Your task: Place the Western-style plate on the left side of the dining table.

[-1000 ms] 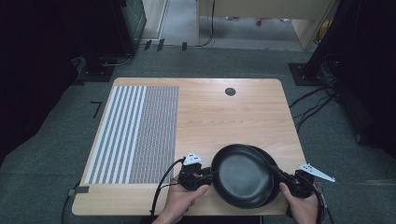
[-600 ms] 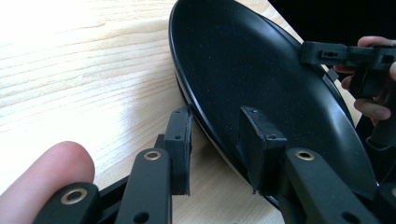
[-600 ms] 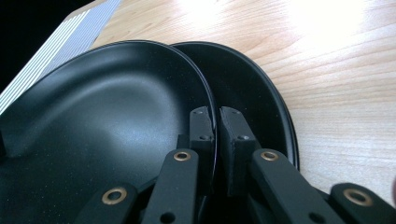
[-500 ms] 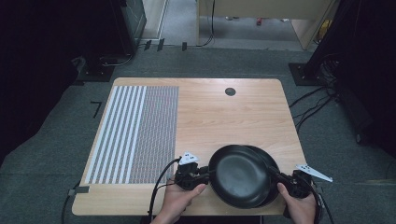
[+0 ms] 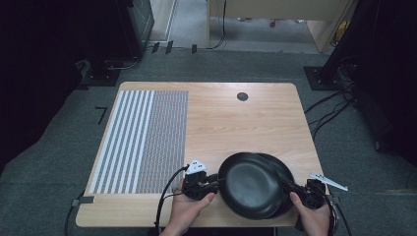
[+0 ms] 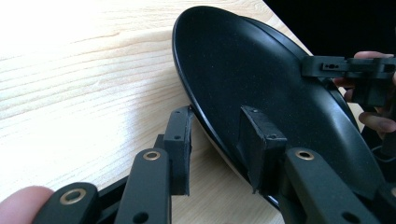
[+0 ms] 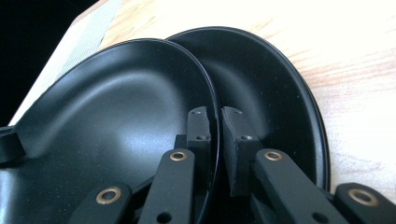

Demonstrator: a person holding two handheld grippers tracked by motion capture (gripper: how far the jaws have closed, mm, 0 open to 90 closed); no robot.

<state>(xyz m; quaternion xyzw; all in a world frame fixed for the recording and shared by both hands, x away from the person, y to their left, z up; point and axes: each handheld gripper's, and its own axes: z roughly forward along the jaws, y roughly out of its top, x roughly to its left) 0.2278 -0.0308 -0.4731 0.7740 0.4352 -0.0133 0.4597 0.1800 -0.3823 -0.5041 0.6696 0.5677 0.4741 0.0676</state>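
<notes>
two stacked black plates, the upper one being lifted off by both tongs

the upper plate [image 5: 250, 184] sits in the lower middle of the high view, offset to the left over the lower plate [image 5: 286, 169], whose rim shows as a crescent at its right. the left gripper [image 5: 212, 183] straddles the upper plate's left rim; in the left gripper view its jaws sit one on each side of that rim [image 6: 205, 123], but with a visible gap, so the hold looks loose or not yet closed. the right gripper [image 5: 299, 191] is clamped on the upper plate's right rim; in the right gripper view the pads pinch the edge [image 7: 215, 135] between them, and the lower plate [image 7: 280, 107] lies behind.

progress, as judged: the separation is begun, since the upper plate appears tilted and slid off centre, yet it overlaps the lower plate and is not set down elsewhere. carrying it clear remains.

count: two black plates, two grippers, two hands, one wooden table [image 5: 231, 123], one striped mat [image 5: 142, 140] at centre left, one dark round grommet [image 5: 242, 96] in the upper middle.
</notes>
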